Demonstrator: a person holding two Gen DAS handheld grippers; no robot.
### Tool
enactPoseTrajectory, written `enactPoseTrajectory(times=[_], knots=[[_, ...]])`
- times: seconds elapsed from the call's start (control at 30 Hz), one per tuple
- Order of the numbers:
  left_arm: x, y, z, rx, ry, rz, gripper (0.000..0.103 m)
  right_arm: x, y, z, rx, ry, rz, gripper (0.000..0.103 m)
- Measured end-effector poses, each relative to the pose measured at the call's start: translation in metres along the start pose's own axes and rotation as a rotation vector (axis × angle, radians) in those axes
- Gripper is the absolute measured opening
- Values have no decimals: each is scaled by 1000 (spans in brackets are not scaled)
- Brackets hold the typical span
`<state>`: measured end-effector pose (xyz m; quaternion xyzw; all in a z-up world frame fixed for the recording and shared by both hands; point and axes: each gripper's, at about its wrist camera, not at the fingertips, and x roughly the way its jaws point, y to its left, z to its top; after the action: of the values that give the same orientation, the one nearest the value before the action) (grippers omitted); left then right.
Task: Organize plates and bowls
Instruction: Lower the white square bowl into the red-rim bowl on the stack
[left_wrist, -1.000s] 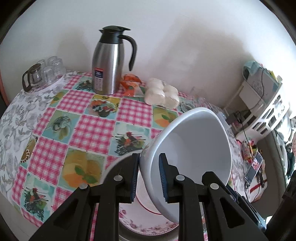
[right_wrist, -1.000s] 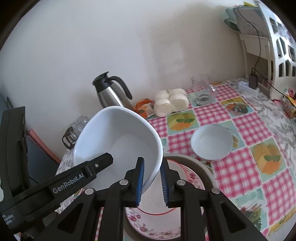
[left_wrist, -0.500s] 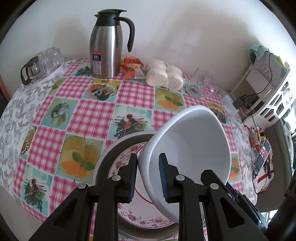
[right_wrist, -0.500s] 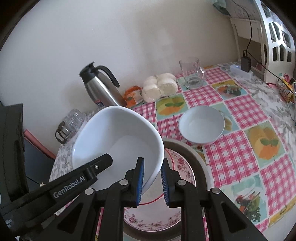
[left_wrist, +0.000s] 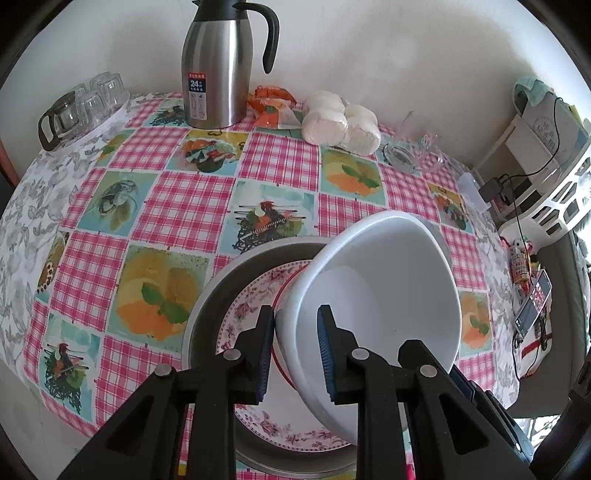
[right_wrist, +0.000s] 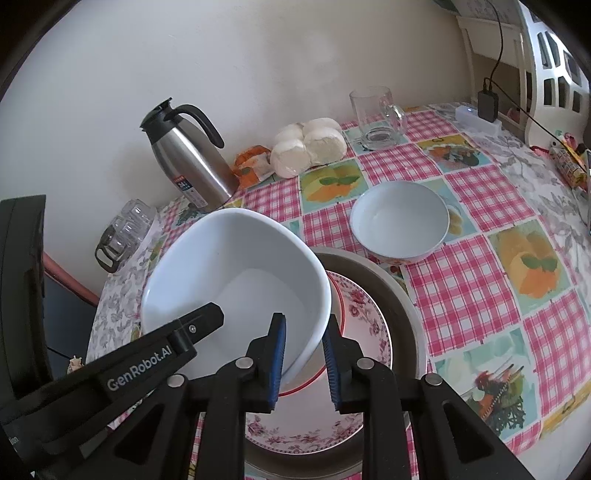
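Observation:
A large white bowl (left_wrist: 376, 295) (right_wrist: 240, 273) hangs tilted just above a floral plate (left_wrist: 255, 295) (right_wrist: 362, 325), which lies in a wider grey dish (left_wrist: 218, 288) (right_wrist: 399, 295). My left gripper (left_wrist: 295, 314) is shut on the bowl's near rim, one pad inside and one outside. My right gripper (right_wrist: 304, 321) grips the opposite rim the same way. In the right wrist view one left finger (right_wrist: 199, 321) reaches into the bowl. A smaller white bowl (right_wrist: 399, 221) stands on the checked tablecloth beyond the grey dish; the left wrist view does not show it.
A steel jug (left_wrist: 218, 74) (right_wrist: 188, 162), an orange packet (left_wrist: 273, 107) and bagged white buns (left_wrist: 340, 122) line the wall. A glass mug (right_wrist: 376, 118) stands at the back right, and several small glasses (left_wrist: 81, 107) at the far left. A white shelf unit (left_wrist: 554, 166) borders the table's right side.
Both grippers have come down with the large bowl and tipped further downward. The bowl now sits much closer to the floral plate, and more of the grey dish shows.

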<state>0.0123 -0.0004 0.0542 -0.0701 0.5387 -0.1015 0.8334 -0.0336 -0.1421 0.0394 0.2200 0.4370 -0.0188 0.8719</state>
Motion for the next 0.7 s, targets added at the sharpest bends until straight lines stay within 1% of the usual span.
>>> enactPoseTrajectory(times=[0.4, 0.5, 0.57, 0.7], knots=[[12, -2, -2, 0, 40, -3, 23, 9, -5, -1, 26, 41, -32, 24], [13, -1, -1, -3, 46, 0, 26, 11, -7, -1, 34, 51, -35, 25], [14, 1, -1, -8, 47, 3, 28, 12, -7, -1, 33, 48, -34, 25], [13, 3, 0, -16, 46, -6, 28, 11, -5, -1, 26, 40, -31, 25]])
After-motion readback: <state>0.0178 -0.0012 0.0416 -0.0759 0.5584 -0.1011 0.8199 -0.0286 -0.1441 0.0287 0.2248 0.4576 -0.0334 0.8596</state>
